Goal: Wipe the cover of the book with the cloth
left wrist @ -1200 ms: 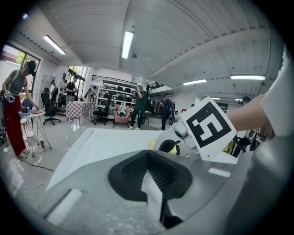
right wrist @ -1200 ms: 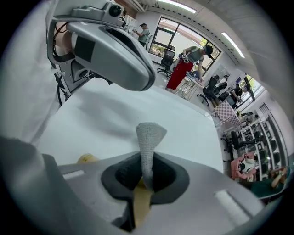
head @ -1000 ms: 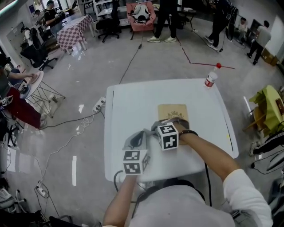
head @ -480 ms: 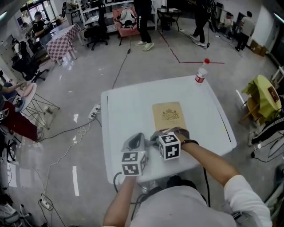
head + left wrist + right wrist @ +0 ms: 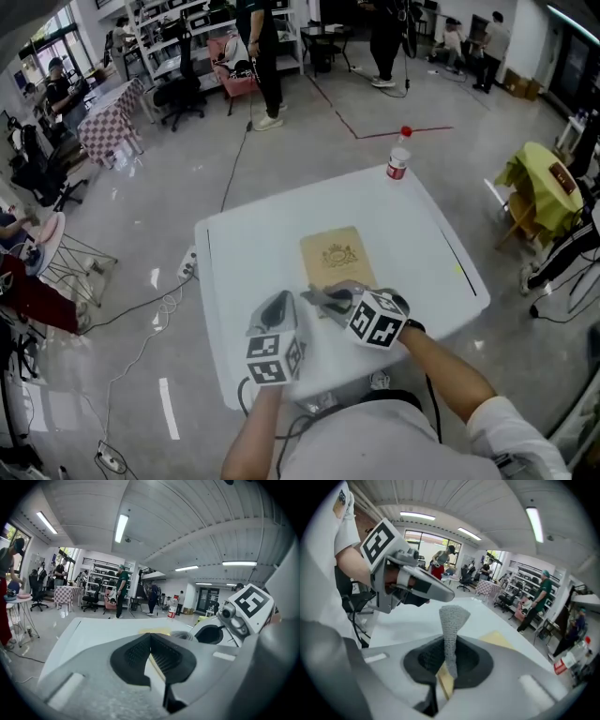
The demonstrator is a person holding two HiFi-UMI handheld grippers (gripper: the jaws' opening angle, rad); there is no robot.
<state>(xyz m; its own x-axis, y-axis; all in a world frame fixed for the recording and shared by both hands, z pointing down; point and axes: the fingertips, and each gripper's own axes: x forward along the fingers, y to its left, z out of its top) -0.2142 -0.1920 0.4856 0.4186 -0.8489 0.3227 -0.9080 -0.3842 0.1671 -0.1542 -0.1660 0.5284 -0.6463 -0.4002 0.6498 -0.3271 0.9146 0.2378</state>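
A tan book (image 5: 335, 256) with a gold crest lies flat in the middle of the white table (image 5: 246, 251). Just short of its near edge my right gripper (image 5: 319, 298) is shut on a grey cloth (image 5: 330, 292). In the right gripper view the cloth (image 5: 452, 619) stands up from between the shut jaws of that gripper (image 5: 450, 657), with the book (image 5: 502, 640) beyond. My left gripper (image 5: 278, 303) hovers to the left of the book, over bare table. In its own view the left gripper (image 5: 150, 641) has pads touching at the tip and holds nothing.
A red-capped plastic bottle (image 5: 398, 156) stands at the table's far right corner. A power strip (image 5: 187, 267) and cables lie on the floor at left. A yellow-draped chair (image 5: 537, 178) is at right. Several people and office chairs are in the background.
My right gripper has drawn back from the book's near edge and swung left with the cloth. The left gripper has kept its place. The head view has shifted.
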